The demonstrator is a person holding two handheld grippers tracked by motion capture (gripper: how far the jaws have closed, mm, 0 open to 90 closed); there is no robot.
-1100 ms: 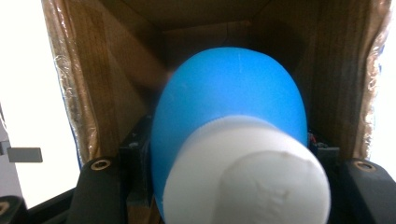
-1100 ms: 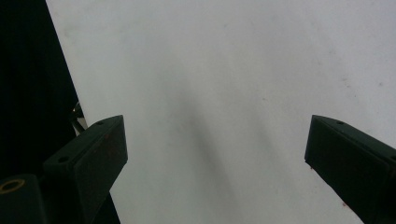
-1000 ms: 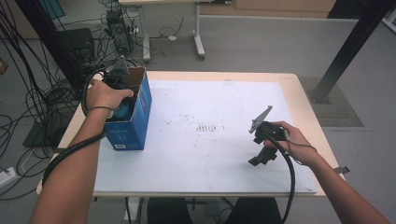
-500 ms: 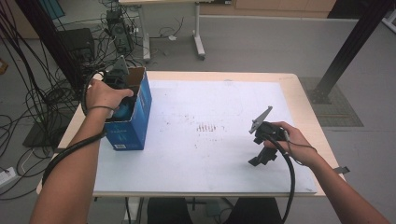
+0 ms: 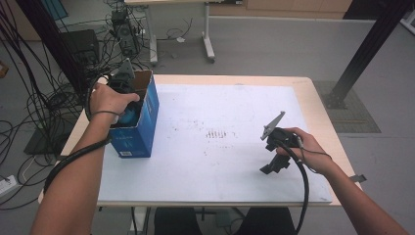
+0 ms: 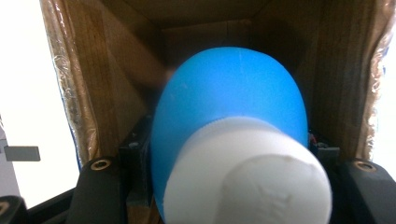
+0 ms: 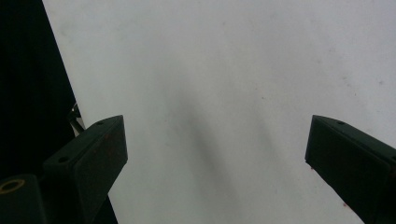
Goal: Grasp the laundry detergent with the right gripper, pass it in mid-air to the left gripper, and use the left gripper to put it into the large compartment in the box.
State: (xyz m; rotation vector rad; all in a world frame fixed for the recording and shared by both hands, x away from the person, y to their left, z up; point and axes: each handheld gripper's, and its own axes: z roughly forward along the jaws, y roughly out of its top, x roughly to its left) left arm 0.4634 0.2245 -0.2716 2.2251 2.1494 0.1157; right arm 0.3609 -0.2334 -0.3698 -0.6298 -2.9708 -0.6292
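You face a pale wooden table (image 5: 313,93) on grey floor (image 5: 274,44); black cables (image 5: 34,98) hang left, another desk (image 5: 205,29) behind.

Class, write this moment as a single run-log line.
left tool: shut on blue bottle, inside box | right tool: open, nothing held, over white mat

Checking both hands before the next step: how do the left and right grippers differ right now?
The left gripper is inside the blue box, jaws shut on a blue bottle with a white cap; the right gripper is above the bare white mat, jaws wide open with nothing between them. Both are hand-held with black jaws.
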